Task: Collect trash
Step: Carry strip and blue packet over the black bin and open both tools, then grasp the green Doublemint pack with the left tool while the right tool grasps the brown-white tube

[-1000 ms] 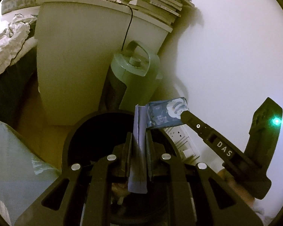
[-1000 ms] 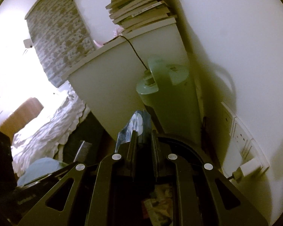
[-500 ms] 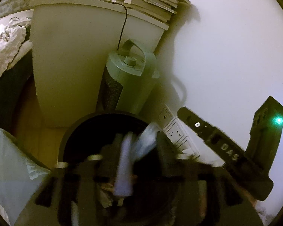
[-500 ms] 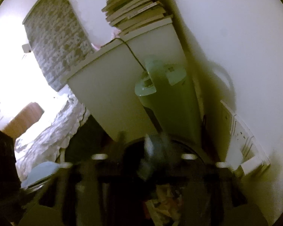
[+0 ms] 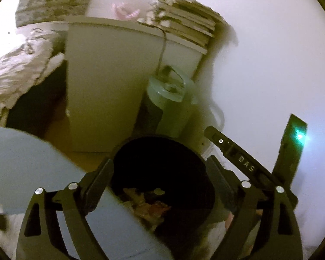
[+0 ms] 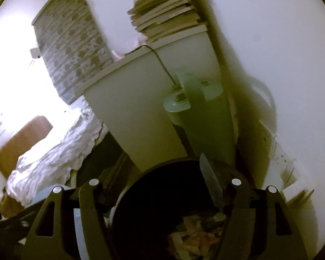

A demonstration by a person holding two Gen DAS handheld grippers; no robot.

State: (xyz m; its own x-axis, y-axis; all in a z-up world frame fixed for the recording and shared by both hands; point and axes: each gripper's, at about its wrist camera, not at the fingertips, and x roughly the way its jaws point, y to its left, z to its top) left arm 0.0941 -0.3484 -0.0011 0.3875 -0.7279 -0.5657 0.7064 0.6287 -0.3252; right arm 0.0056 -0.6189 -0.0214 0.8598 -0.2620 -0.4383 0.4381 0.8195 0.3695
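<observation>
With both my left gripper (image 5: 160, 177) and right gripper (image 6: 160, 186) opening and nothing between their jaws, the trash (image 6: 197, 231) lies inside the black bin (image 5: 162, 143) at the wall beside the nightstand (image 5: 106, 82) and green heater (image 5: 171, 106), so I judge this drop done.

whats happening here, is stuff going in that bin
Yes. A person holds two handheld grippers over the black bin beside the white cabinet. The left gripper and right gripper are both opening, with nothing between their jaws. Crumpled trash already lies inside the bin.
</observation>
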